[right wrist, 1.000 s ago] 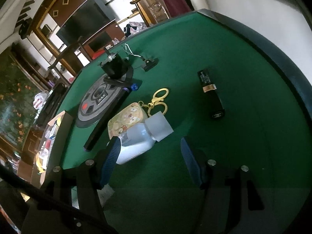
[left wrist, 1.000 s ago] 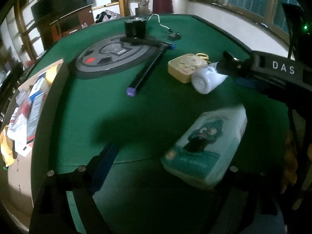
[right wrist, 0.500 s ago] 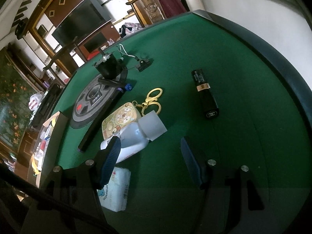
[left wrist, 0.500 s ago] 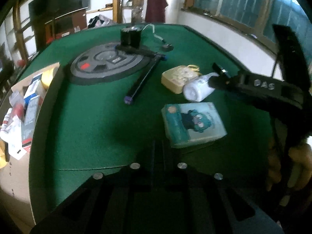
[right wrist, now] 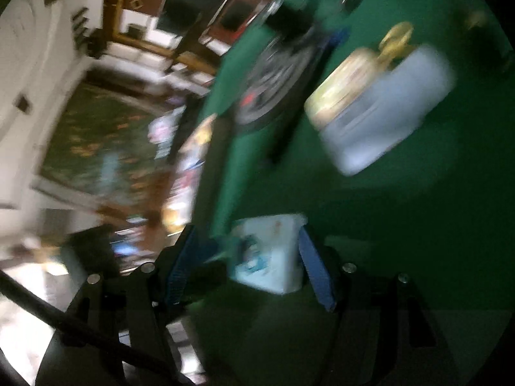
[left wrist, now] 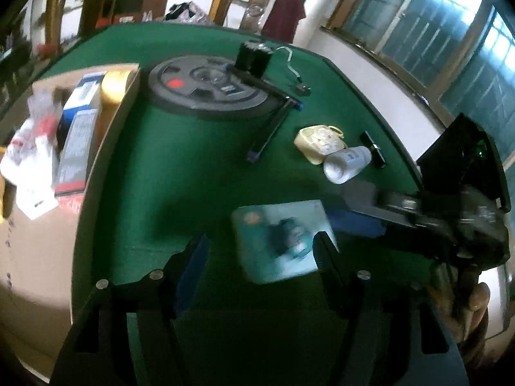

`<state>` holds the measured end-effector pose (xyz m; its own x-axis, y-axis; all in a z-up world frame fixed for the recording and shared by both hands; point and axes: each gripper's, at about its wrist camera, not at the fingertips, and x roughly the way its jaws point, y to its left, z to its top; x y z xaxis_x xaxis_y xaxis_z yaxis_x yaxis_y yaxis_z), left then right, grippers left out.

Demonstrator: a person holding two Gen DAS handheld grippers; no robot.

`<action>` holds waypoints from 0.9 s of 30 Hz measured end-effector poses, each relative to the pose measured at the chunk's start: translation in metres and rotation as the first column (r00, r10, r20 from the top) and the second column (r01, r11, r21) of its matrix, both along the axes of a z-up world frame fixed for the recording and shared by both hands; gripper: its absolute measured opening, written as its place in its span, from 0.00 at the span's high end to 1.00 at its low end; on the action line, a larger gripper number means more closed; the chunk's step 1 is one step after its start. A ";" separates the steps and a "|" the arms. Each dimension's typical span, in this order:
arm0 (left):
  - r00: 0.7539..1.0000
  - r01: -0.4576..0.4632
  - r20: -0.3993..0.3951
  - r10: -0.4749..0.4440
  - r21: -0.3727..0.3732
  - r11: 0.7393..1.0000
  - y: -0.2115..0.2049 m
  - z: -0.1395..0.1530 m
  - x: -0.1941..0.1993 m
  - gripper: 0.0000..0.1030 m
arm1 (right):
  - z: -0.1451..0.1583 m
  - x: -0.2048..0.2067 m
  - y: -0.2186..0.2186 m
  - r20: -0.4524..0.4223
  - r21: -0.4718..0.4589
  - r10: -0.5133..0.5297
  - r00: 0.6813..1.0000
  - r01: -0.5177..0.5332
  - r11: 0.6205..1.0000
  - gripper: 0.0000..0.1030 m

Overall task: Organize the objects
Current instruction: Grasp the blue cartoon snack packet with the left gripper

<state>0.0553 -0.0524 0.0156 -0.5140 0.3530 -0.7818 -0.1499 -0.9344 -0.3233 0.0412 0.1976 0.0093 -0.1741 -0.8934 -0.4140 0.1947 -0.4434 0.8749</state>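
Tissue pack (left wrist: pixel 280 239) on green table (left wrist: pixel 145 173), between both grippers' spread jaws.
Left gripper (left wrist: pixel 260 251) and right gripper (right wrist: pixel 244 263) gape, neither visibly gripping; cardboard box (left wrist: pixel 19 241) at 9 o'clock holds cartons (left wrist: pixel 79 128) and packets.

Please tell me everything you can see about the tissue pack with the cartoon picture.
The tissue pack is a flat, pale blue rectangular packet, seemingly soft plastic wrap, printed with a teal cartoon figure; motion blur hides finer print. It lies face up on the green table, apart from the other things. It sits between the open fingers of the left tool, and the right tool, also open, is at it too. Contact cannot be judged.
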 end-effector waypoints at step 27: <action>0.830 0.522 0.058 -0.555 -0.430 0.737 0.058 -0.007 -0.015 0.33 | -0.008 -0.013 0.040 0.060 -0.085 -0.083 0.995 0.088 0.993 0.38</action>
<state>0.0405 0.0057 0.0090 -0.3951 0.2427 -0.8860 -0.6758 -0.7300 0.1014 0.0286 0.2380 0.0009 -0.2301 -0.9094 -0.3464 0.1092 -0.3778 0.9194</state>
